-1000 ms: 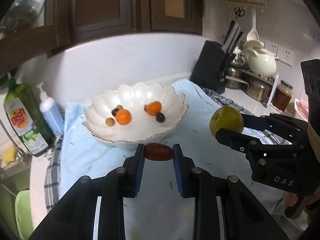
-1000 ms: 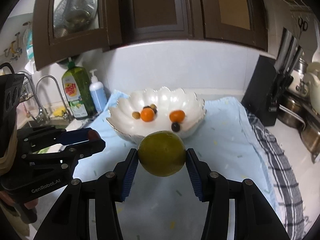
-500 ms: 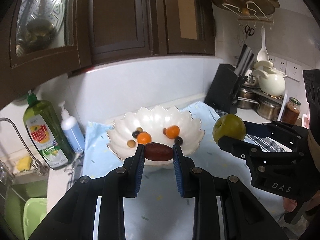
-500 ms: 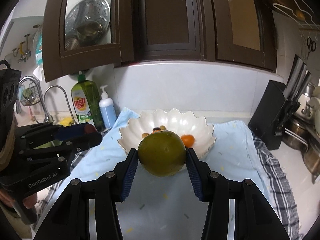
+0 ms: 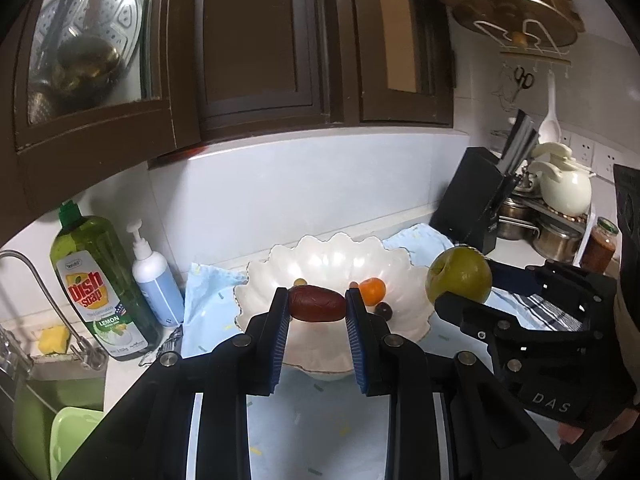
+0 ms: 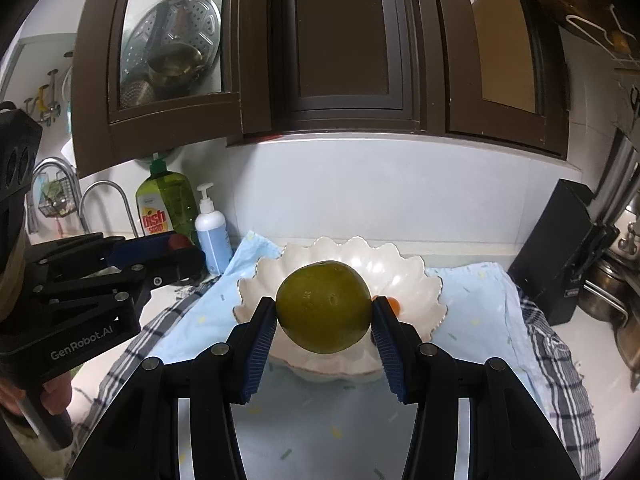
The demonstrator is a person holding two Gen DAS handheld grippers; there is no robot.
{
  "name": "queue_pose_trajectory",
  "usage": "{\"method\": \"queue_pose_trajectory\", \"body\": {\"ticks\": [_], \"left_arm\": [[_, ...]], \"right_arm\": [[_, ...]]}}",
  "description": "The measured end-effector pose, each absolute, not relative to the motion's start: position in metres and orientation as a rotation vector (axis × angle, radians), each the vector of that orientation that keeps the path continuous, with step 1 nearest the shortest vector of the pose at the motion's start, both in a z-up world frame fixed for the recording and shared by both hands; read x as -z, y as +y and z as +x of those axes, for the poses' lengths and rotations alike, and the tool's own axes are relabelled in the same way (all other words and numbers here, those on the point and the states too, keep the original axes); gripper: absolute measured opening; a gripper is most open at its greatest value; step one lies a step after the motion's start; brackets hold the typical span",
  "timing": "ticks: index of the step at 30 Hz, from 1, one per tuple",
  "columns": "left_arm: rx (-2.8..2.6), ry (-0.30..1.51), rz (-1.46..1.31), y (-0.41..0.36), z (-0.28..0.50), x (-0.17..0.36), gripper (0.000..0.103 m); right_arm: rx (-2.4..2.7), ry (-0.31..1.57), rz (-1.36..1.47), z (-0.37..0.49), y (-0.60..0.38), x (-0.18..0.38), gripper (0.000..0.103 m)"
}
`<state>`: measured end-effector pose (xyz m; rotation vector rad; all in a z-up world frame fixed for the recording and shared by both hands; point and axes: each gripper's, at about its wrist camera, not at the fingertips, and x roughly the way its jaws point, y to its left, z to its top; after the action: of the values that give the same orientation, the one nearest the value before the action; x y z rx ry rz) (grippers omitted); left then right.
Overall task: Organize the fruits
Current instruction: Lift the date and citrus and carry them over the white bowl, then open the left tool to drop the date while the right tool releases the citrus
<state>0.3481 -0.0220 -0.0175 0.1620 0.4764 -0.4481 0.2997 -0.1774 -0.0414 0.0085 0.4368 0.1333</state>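
Observation:
My left gripper (image 5: 317, 305) is shut on a dark red date (image 5: 317, 303), held in the air just in front of the white scalloped bowl (image 5: 256, 300). In the bowl lie a small orange fruit (image 5: 373, 291), a dark berry (image 5: 385, 310) and a small brownish fruit (image 5: 299, 282). My right gripper (image 6: 324, 308) is shut on a round green fruit (image 6: 323, 306), raised before the same bowl (image 6: 416, 276); it also shows at the right of the left wrist view, the green fruit (image 5: 458, 278) beside the bowl's rim.
The bowl rests on a light blue cloth (image 5: 320, 416) over a checked towel (image 6: 560, 368). A dish soap bottle (image 5: 96, 284) and pump bottle (image 5: 154, 280) stand left by the sink (image 5: 40, 396). A black knife block (image 5: 476, 204), pots (image 5: 556, 236) and a jar (image 5: 602, 244) crowd the right. Dark cabinets (image 6: 340, 40) hang overhead.
Both grippers have risen and drawn back from the bowl with their fruits still held; the bowl now looks smaller and lower, and more of the cabinets shows.

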Motion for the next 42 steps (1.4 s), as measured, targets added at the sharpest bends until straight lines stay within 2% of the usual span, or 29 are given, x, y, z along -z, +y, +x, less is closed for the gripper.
{"method": "queue_pose_trajectory", "body": {"ticks": [16,38,40,42], "left_arm": [[0.443,0.607,0.146,-0.036,0.420,0.047,0.028],[0.418,0.824,0.249,-0.063,0.491,0.123,0.029],[0.418,0.833,0.265,-0.066,0.491,0.126,0.031],[0.422,0.840,0.267,-0.066,0.491,0.127,0.043]], "right_arm": [[-0.138,0.523,0.007,0.365,-0.183,0.059,0.050],[-0.164,0.835,0.032,0.452,-0.194,0.139,0.050],[-0.164,0.847,0.034,0.454,-0.194,0.141,0.050],[-0.167,0.859,0.045,0.455,-0.195,0.143,0.050]]}}
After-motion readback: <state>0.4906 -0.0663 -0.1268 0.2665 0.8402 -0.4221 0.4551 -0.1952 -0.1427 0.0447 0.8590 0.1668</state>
